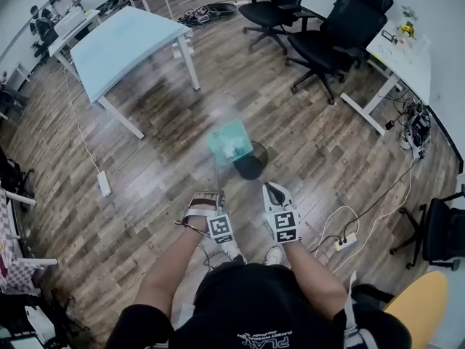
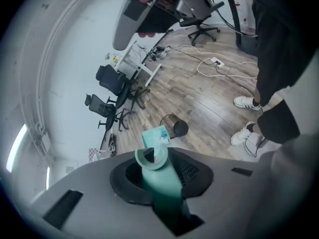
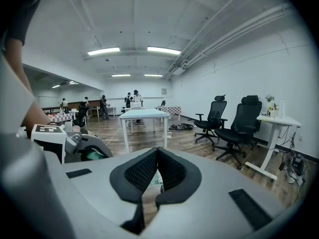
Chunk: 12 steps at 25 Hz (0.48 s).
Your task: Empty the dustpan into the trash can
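The left gripper [image 1: 216, 195] has its fingers clamped on the smooth teal plastic handle of the dustpan [image 1: 231, 141]. Its boxy pan (white scraps inside) hangs close by the round black trash can [image 1: 251, 167] on the wood-plank floor [image 1: 145, 187]. The right gripper [image 1: 272, 189] has its fingers pressed together, empty.

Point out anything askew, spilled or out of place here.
Only the teal dustpan stands out. Gripped by its handle in the left gripper, it hangs tilted at the black trash can with white scraps in it. No spill shows on the floor around the can.
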### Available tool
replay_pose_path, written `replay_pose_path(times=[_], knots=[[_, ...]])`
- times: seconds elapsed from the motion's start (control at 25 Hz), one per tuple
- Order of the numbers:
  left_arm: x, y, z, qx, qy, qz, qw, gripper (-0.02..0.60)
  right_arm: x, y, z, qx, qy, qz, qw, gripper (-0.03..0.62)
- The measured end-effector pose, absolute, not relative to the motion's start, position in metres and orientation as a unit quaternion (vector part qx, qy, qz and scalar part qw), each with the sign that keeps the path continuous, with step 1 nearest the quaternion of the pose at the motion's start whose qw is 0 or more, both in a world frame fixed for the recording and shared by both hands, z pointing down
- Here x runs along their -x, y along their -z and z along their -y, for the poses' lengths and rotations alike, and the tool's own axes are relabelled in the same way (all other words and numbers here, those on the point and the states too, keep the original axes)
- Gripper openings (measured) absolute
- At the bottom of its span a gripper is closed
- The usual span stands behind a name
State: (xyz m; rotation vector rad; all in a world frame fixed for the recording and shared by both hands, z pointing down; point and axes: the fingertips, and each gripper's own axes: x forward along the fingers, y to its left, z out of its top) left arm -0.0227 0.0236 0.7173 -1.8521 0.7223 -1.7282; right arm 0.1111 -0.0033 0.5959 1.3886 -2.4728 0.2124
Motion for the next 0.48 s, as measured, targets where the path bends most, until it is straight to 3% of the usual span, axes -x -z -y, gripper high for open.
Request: replay_pose_path(times=[0.48], knots=[[-0.018,-0.73,-0.043,0.637,0.677,-0.157,0.333,0.095,-0.137,-0.589,-0.008,-0.468,-0.069,0.868,0.149,0.023]])
